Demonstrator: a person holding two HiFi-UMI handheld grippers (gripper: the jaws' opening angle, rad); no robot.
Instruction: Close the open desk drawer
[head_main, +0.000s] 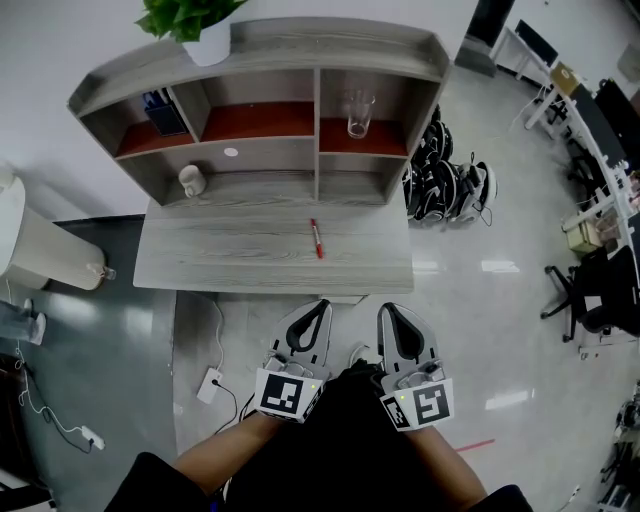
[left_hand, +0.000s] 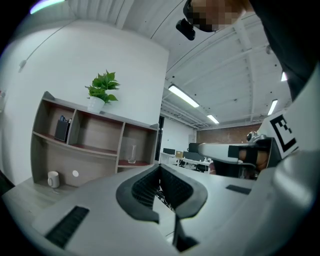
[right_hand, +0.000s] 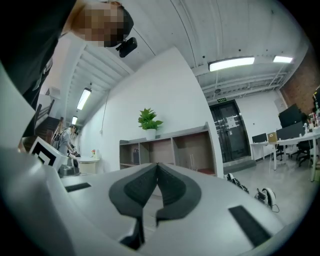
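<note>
Head view: my left hand-held gripper (head_main: 320, 306) and right hand-held gripper (head_main: 386, 310), jaws together, empty, parked short of the tabletop (head_main: 230, 255), as no drawer shows open.

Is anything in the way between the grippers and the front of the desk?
Nothing visible. The left gripper and right gripper, both shut and empty, hang just before the front edge of the desk. The red pen lies on top.
</note>
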